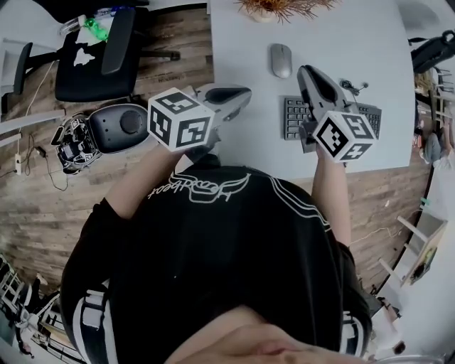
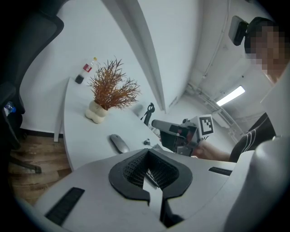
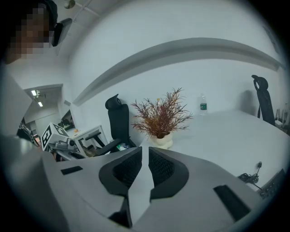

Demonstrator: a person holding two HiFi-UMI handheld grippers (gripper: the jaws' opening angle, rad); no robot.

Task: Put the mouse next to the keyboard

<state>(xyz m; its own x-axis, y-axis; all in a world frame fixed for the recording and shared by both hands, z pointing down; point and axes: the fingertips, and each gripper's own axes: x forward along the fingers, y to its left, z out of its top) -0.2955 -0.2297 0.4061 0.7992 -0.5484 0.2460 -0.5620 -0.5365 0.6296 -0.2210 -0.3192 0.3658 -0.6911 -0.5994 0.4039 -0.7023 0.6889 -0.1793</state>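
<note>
A grey mouse (image 1: 281, 60) lies on the white table (image 1: 242, 43), beyond the dark keyboard (image 1: 293, 118) and apart from it. My right gripper (image 1: 307, 72) hovers over the keyboard and hides its middle. Its jaws are shut with nothing between them (image 3: 145, 152). My left gripper (image 1: 244, 93) hangs over the table's left part, left of the keyboard, also shut and empty (image 2: 148, 156). In the left gripper view the mouse (image 2: 119, 143) lies ahead on the table, with the right gripper (image 2: 179, 133) to its right.
A dried plant in a pale vase (image 1: 276, 7) stands at the table's far edge behind the mouse. A black office chair (image 1: 96, 60) and a device with cables (image 1: 106, 131) sit on the wood floor at the left. A cable (image 1: 353, 87) lies beyond the keyboard's right end.
</note>
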